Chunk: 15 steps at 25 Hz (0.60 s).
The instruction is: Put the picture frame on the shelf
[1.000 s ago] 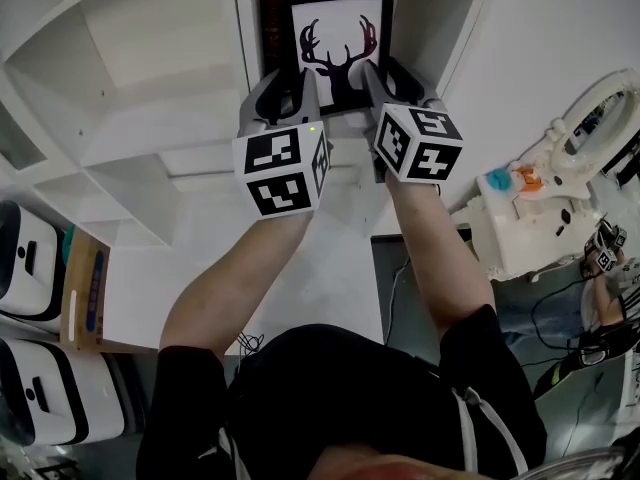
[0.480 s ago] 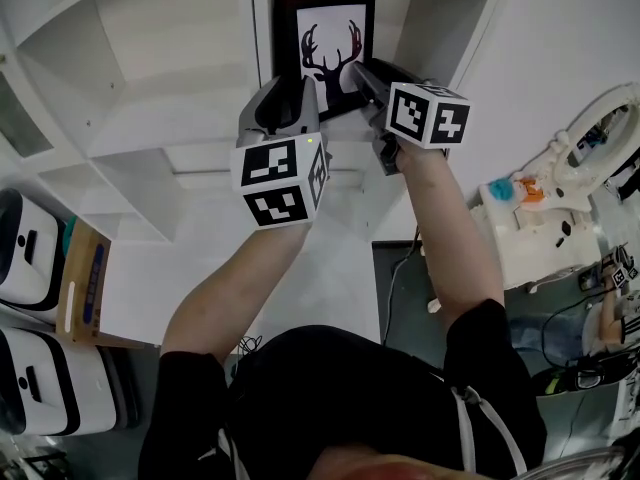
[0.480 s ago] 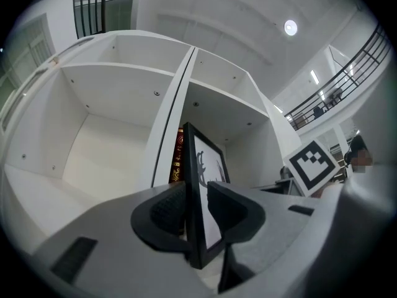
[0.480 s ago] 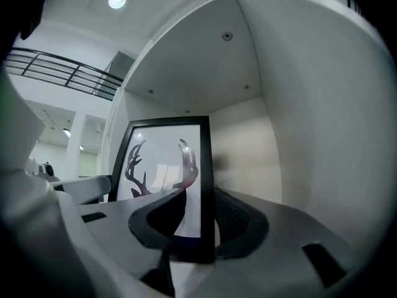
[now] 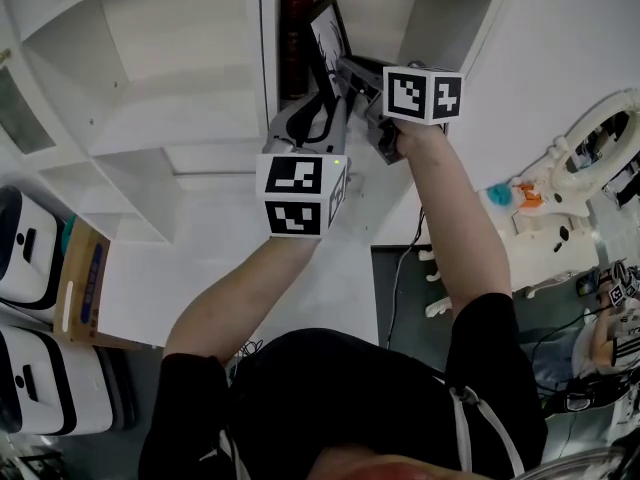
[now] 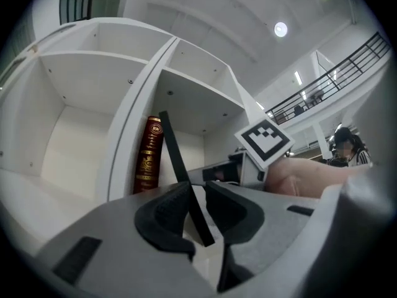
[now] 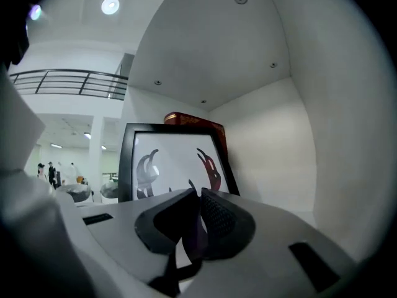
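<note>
The black picture frame [image 5: 328, 40] with a deer print stands in the white shelf's compartment [image 5: 440, 13], turned edge-on beside a dark red book [image 5: 297, 28]. My left gripper [image 5: 322, 96] has just been closing. Its jaws are shut on the frame's thin black edge [image 6: 170, 144], which runs slantwise between the pads [image 6: 167, 213]. My right gripper [image 5: 346, 68] points at the frame's printed face [image 7: 173, 163]. Its jaws have just been closing and now stand almost together, and I see nothing gripped between them. The red book [image 7: 192, 120] shows behind the frame.
The shelf's upright divider [image 5: 262, 48] stands just left of the book, and the compartment's right wall [image 7: 322, 135] is close by. White cases [image 5: 30, 258] and a cardboard box [image 5: 85, 288] lie at the lower left. White equipment [image 5: 560, 198] stands to the right.
The frame has swung from facing me to edge-on, toward the red book. The left gripper moved right and down in the picture. The right gripper turned left and its jaws closed up.
</note>
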{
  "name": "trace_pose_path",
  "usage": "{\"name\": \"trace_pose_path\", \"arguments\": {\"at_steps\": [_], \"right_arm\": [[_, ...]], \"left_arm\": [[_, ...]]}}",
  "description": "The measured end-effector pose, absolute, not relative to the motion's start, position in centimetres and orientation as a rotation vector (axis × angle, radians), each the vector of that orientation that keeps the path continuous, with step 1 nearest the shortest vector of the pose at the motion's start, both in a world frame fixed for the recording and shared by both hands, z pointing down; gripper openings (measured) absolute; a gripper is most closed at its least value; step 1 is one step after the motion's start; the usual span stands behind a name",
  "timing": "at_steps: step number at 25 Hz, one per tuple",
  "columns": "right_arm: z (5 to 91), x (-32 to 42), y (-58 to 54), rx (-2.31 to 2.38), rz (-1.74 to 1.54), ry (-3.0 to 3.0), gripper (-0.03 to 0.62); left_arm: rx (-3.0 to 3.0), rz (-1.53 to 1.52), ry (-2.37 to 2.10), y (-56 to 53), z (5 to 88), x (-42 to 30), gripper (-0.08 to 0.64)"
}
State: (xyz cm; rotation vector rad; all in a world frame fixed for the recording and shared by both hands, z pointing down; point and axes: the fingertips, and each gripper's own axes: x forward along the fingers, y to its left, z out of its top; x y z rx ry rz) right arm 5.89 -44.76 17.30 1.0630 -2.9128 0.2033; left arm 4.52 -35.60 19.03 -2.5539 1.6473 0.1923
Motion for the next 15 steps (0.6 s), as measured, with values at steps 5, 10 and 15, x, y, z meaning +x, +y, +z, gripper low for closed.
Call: {"name": "trace_pose_path", "arguments": {"at_steps": [5,10,15], "right_arm": [[17.1,6.0,-45.3,1.052,0.270,-2.935,0.046],[17.3,5.3,-46.8,1.025,0.427,-2.977,0.046],[17.5,4.6,-47.1,1.005,0.389,-2.945,0.046]], "left_arm": [[-2.558,0.164,1.628,-36.0,19.3,6.0,0.086],[-2.569,0.087,1.603,-37.0,19.5,6.3,0.086],[-2.571,0.044,1.610,-37.9,19.6,6.2,0.074]]}}
